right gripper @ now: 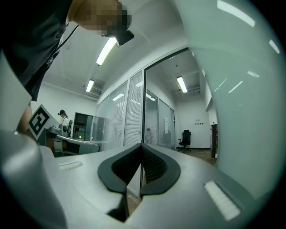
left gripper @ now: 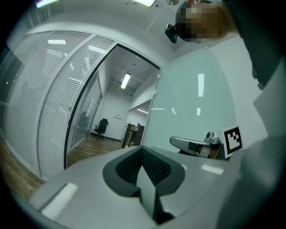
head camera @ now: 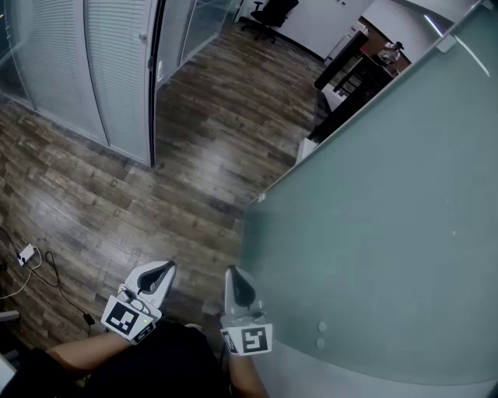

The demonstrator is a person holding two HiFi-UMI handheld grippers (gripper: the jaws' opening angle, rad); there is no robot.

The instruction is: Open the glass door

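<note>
The frosted glass door stands swung open at the right of the head view, its near edge just right of my right gripper. That gripper is shut and holds nothing; the door panel fills the right side of the right gripper view. My left gripper is also shut and empty, low over the wooden floor, apart from the door. In the left gripper view its closed jaws point toward the doorway, with the door and the right gripper off to the right.
A louvred glass partition with a black frame post lines the left of the passage. An office chair stands far down the wooden floor. Cables and a plug lie at the left. A person sits at a distant desk.
</note>
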